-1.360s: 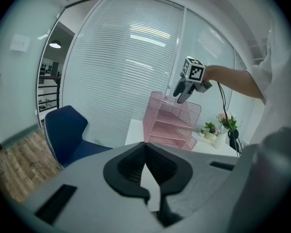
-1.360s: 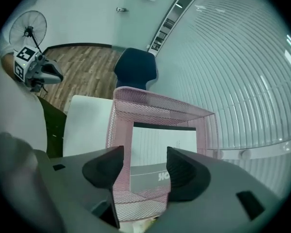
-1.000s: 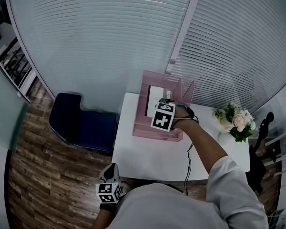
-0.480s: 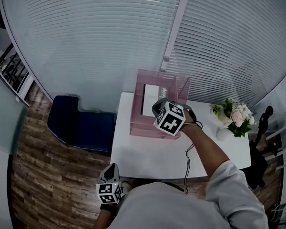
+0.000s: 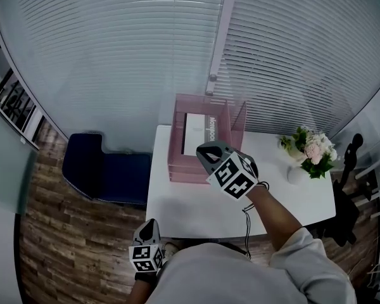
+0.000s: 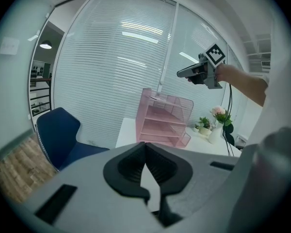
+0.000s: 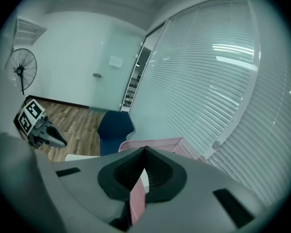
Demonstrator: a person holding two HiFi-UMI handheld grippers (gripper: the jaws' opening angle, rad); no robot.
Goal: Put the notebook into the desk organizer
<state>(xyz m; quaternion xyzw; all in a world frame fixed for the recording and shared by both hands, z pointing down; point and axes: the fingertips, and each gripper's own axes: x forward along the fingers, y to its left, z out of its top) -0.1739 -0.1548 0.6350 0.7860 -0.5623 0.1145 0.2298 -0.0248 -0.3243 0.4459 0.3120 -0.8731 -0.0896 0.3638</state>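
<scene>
Left claw (image 5: 149,227) hangs low by the body, clenched on nothing. Right claw (image 5: 204,151) has pulled back from the organizer (image 5: 177,167) and snapped closed, empty, above the counter (image 5: 190,208). The notebook (image 5: 198,133) lies in the top tray, so the task looks done

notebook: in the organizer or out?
In. The notebook sits inside the pink organizer's top section; the right tongs are shut, empty, clear of it.

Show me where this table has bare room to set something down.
Bare: the near half of the table, from the desk organizer to the front edge, and the strip between it and the flowers. Crowded: the far left corner, under the organizer.
</scene>
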